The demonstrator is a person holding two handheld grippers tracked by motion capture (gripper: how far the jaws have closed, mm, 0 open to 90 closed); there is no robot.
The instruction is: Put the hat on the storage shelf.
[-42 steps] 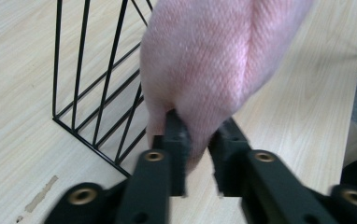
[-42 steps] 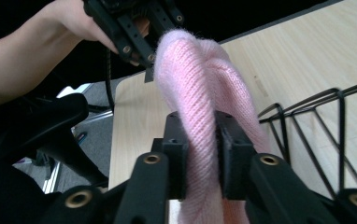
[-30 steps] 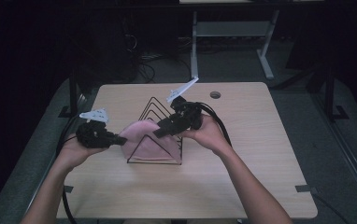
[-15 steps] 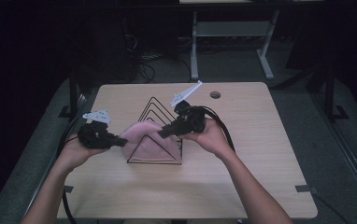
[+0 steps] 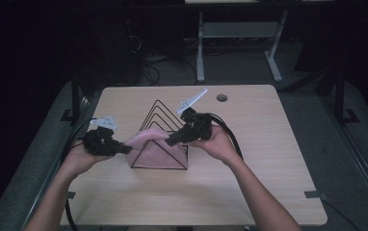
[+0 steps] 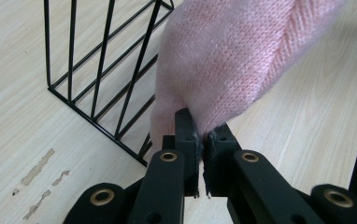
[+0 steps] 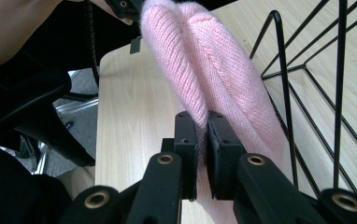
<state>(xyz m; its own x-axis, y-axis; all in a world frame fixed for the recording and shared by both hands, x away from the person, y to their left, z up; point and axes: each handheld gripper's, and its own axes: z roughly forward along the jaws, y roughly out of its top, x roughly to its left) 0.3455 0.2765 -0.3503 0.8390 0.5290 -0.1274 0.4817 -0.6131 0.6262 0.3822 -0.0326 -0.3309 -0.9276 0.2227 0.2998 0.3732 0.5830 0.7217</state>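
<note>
Pink knitted cloth [image 5: 154, 148] stretched between both grippers, draped against front of black wire triangular rack [image 5: 160, 137] on light wooden counter [image 5: 269, 159]. Left gripper [image 5: 122, 149] jaws clamped tight on cloth's left end [image 6: 223, 70]. Right gripper [image 5: 170, 141] jaws pinched on a fold at right end [image 7: 200, 60], just beside rack wires.

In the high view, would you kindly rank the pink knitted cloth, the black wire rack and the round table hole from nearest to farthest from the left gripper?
1. Pink knitted cloth: clamped in its jaws.
2. Black wire rack: just beyond, mid-table.
3. Round table hole: far side, rightward.
</note>
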